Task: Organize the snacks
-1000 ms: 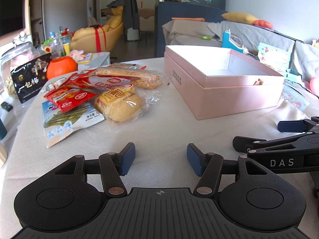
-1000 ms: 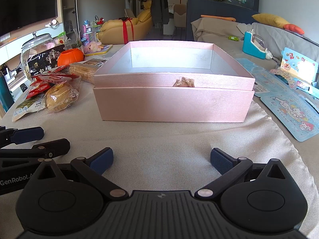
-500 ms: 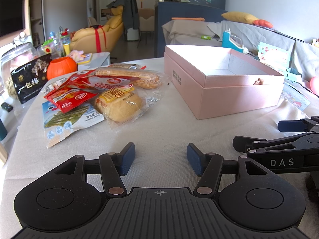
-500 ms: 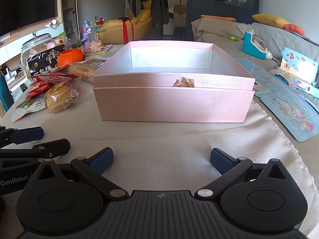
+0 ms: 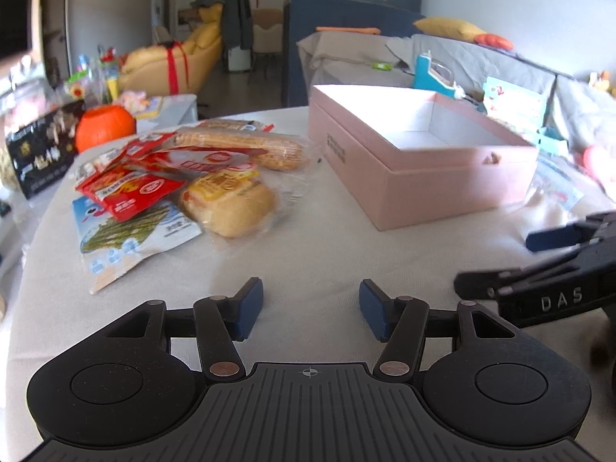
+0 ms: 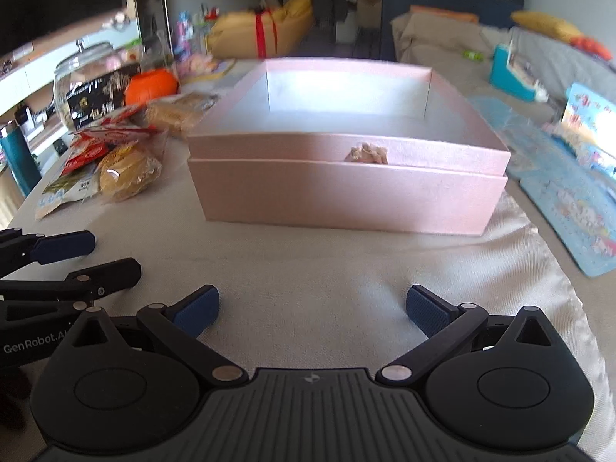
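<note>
An open, empty pink box (image 5: 419, 177) (image 6: 346, 188) stands on the cloth-covered table. Left of it lies a pile of snacks: a bread bun in clear wrap (image 5: 231, 204) (image 6: 127, 173), red packets (image 5: 131, 188), a seaweed pack (image 5: 127, 235) and a long wafer pack (image 5: 246, 146). My left gripper (image 5: 311, 308) is open and empty over bare cloth, short of the snacks. My right gripper (image 6: 312, 310) is open and empty in front of the box. Each gripper shows at the edge of the other's view.
An orange pumpkin-shaped jar (image 5: 104, 127), a black snack bag (image 5: 38, 154) and a glass jar (image 6: 81, 84) stand at the table's far left. Blue cartoon mats (image 6: 569, 200) lie right of the box. A sofa stands behind.
Both grippers have lifted and moved slightly; both views are now blurred by motion. The right gripper sits higher, looking more down into the box. Nothing has been grasped.
</note>
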Demonstrator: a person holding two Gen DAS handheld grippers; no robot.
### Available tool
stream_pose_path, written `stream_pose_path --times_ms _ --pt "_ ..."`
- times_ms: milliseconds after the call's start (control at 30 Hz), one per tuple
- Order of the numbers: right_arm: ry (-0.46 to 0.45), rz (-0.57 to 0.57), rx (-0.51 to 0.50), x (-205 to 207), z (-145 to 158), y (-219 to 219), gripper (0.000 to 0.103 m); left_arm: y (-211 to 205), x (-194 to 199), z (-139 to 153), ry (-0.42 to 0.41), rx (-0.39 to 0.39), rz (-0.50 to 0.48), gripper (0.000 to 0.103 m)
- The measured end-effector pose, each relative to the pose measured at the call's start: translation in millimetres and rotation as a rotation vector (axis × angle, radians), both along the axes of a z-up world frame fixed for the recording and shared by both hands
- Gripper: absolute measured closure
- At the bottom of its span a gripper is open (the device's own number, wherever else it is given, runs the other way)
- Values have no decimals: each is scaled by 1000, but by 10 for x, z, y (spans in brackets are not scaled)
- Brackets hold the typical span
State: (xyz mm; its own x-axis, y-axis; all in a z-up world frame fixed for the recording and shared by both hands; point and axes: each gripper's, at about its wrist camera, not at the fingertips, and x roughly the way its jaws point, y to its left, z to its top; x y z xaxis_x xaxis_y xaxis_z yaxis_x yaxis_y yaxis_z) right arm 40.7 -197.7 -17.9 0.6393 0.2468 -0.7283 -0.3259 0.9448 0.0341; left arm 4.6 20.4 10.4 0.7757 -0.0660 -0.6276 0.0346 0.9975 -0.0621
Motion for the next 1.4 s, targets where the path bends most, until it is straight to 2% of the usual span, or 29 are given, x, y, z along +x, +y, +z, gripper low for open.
stream_pose_path --times_ms 100,267,367,467,600,733,867,933,1000,1033,1100,1200,1400 --pt "56 10 -34 63 20 104 0 301 3 100 0 -56 44 42" --pt "95 20 -60 148 68 198 0 776 -53 277 -48 -86 154 44" --pt "122 123 23 194 147 393 4 1011 -91 327 -55 -92 205 44" --pt "100 222 111 188 258 690 4 1217 -154 344 -64 -96 265 44" --pt "11 306 94 245 395 1209 5 1448 -175 310 -48 -93 327 44" --pt "-41 311 87 473 472 1619 7 1515 -196 273 -19 -63 332 44" --pt "-67 279 131 761 557 1823 7 1554 -208 254 -14 -62 333 44" --pt "-40 272 123 910 538 1932 7 1575 -227 263 -20 -74 337 44" --pt "34 275 136 1017 463 1958 10 1607 -257 289 -43 -91 341 44" --pt "58 274 145 1017 405 1938 12 1620 -276 311 -58 -97 340 44" --pt "45 289 138 899 334 1873 16 1632 -284 342 -75 -100 337 44" --pt "92 335 128 708 235 1755 36 1588 -251 366 -78 -106 311 44" --pt "109 399 123 439 186 1478 40 1409 -184 360 -54 -156 244 44"
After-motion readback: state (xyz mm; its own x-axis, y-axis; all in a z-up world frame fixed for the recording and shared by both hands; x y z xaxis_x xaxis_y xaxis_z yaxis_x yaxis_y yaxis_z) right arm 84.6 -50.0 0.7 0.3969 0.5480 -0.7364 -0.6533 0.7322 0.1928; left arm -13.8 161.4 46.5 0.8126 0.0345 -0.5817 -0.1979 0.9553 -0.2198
